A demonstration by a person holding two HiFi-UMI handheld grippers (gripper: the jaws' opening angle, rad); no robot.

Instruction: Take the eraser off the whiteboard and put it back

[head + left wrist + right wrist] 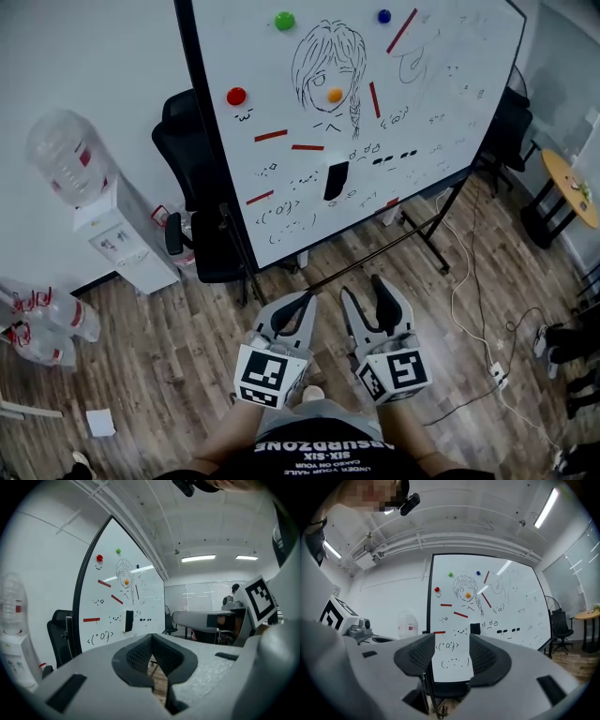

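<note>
**Closing in on the whiteboard, ahead of any grab at the eraser**

Standing well back from the whiteboard (272,66) on its floor stand, out of reach by the look of it. Reads as the approach step, with nothing lifted off the board yet.

Calls next for stepping closer, raising the right gripper (363,287) to the eraser's height, and squaring its jaws to the block's long sides before any squeeze. Worth keeping the pull straight off the surface, to avoid smearing the marker drawings.

Carrying the right gripper roughly level, jaws wide apart, with only a far view of the board between them; gripping nothing, touching nothing. Carrying the left gripper (307,300) just beside it, jaws brought together at the tips, likewise empty.

Leaves the eraser (335,180), a dark upright block, sitting on the board's lower middle, just under a red strip (307,147) and below the orange magnet (335,95).
</note>
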